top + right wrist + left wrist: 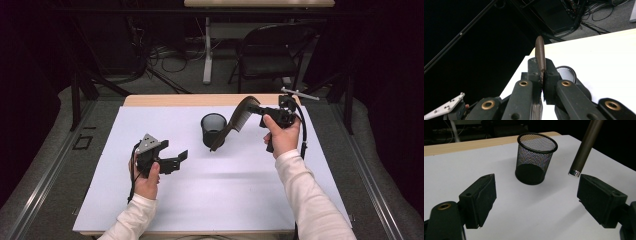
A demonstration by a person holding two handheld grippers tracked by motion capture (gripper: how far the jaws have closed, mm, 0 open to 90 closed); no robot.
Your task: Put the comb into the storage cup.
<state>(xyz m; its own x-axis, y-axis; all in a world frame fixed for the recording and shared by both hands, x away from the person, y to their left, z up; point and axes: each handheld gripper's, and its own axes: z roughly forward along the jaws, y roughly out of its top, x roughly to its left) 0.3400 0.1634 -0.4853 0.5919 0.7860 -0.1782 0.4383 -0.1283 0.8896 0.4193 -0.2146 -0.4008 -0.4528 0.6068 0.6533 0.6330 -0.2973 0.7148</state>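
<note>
A dark brown comb [231,125] hangs slanted in the air, its head pinched in my right gripper [257,110], which is shut on it. The comb's handle tip points down just right of the black mesh cup [213,129]. In the right gripper view the comb [540,53] stands edge-on between the closed jaws of the right gripper [542,75], with the cup's rim [567,73] behind. My left gripper [175,151] rests low at the left, open and holding nothing. From the left gripper [536,195] I face the upright cup [536,160] and the comb's silver-tipped handle [586,147].
A white sheet [210,190] covers the wooden table [200,100]. Beyond the far edge stand a black chair [272,52], a table leg [207,50] and cables on the floor. A small metal bracket [299,93] sticks out near the right gripper.
</note>
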